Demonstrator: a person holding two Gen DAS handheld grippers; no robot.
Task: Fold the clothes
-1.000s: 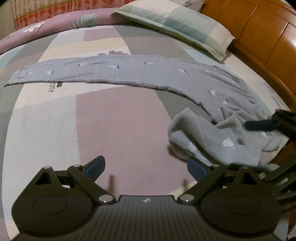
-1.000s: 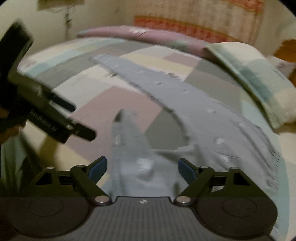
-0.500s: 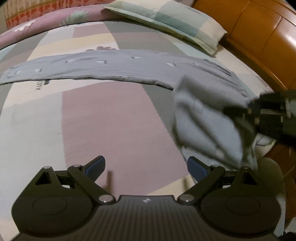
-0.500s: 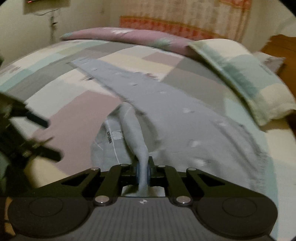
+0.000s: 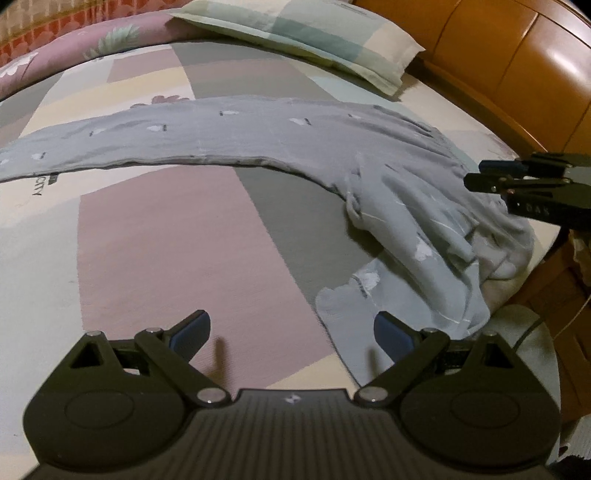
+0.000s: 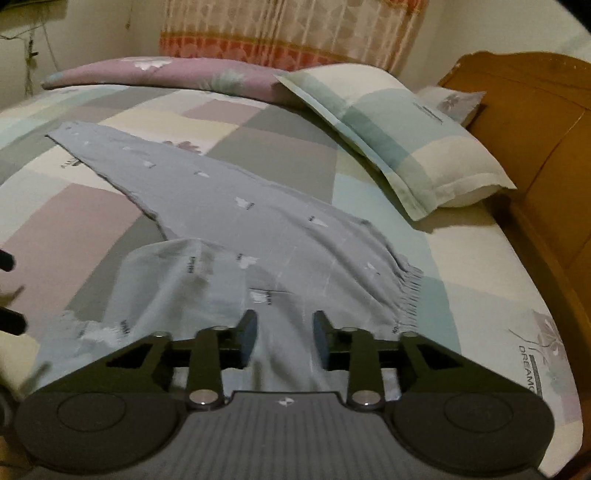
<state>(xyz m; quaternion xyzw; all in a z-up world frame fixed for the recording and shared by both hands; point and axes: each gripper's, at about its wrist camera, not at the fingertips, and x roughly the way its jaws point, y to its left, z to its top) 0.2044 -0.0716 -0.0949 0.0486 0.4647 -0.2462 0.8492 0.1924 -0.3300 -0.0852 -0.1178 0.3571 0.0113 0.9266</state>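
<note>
Grey patterned trousers (image 5: 229, 136) lie on the bed. One leg stretches flat to the left, the other is bunched in folds (image 5: 424, 236) near the bed's right edge. My left gripper (image 5: 291, 332) is open over the bedsheet, and the bunched leg's hem lies by its right finger (image 5: 391, 332). My right gripper (image 6: 284, 332) hovers over the crumpled cloth (image 6: 184, 280) with its jaws opening. A soft ridge of fabric lies between its pads, which do not press on it. The right gripper (image 5: 476, 173) also enters the left wrist view from the right edge.
A checked pillow (image 5: 303, 33) and a rolled purple quilt (image 6: 166, 72) lie at the head of the bed. The wooden headboard (image 5: 517, 62) runs along the right side. The patchwork sheet (image 5: 155, 236) lies bare in front of the trousers. A curtain (image 6: 288, 29) hangs behind.
The right gripper closed on a fold of the bunched leg, carried it toward the trousers' waist, and its jaws have now parted. The left gripper shifted slightly and stayed open.
</note>
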